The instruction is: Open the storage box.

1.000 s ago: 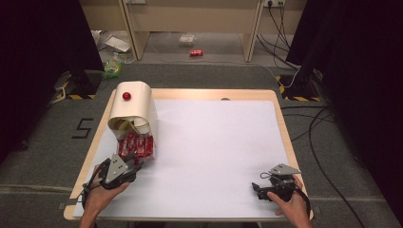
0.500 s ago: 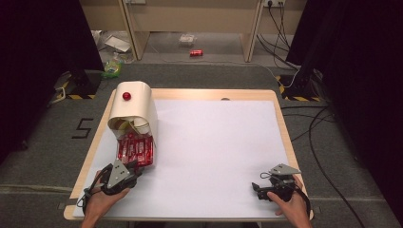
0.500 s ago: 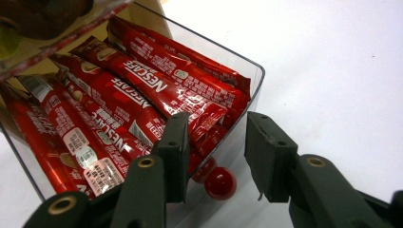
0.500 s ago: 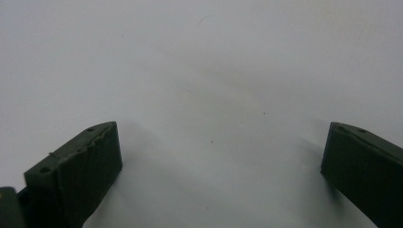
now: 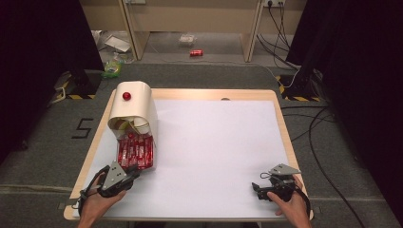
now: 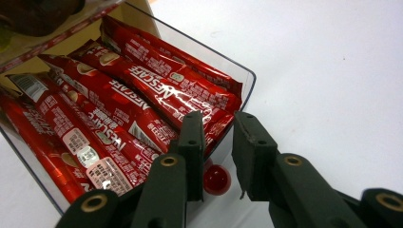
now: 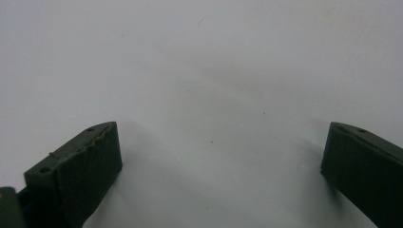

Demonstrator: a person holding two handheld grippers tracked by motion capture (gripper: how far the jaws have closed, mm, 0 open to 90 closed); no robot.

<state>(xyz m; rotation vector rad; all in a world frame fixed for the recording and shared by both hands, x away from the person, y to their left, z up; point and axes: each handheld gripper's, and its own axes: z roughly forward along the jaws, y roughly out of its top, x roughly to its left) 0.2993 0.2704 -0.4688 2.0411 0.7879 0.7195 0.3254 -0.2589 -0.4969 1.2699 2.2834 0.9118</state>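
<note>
Red sachets (image 6: 142, 102): far ends hidden beneath the box's cream cover, leftmost ones cut by the left gripper view's edge.
Clear drawer (image 6: 247, 80): near wall partly hidden behind the left hand-held gripper (image 6: 217, 142).
Red knob (image 6: 216, 179): partly masked by one jaw; contact with the pads cannot be told.
Floor litter (image 5: 196, 52): too small to identify.
Right hand-held gripper (image 7: 218, 156): jaws cut off at the frame's edges.

The right tongs (image 7: 221, 166) hang wide apart over the bare white table (image 7: 214, 71).
</note>
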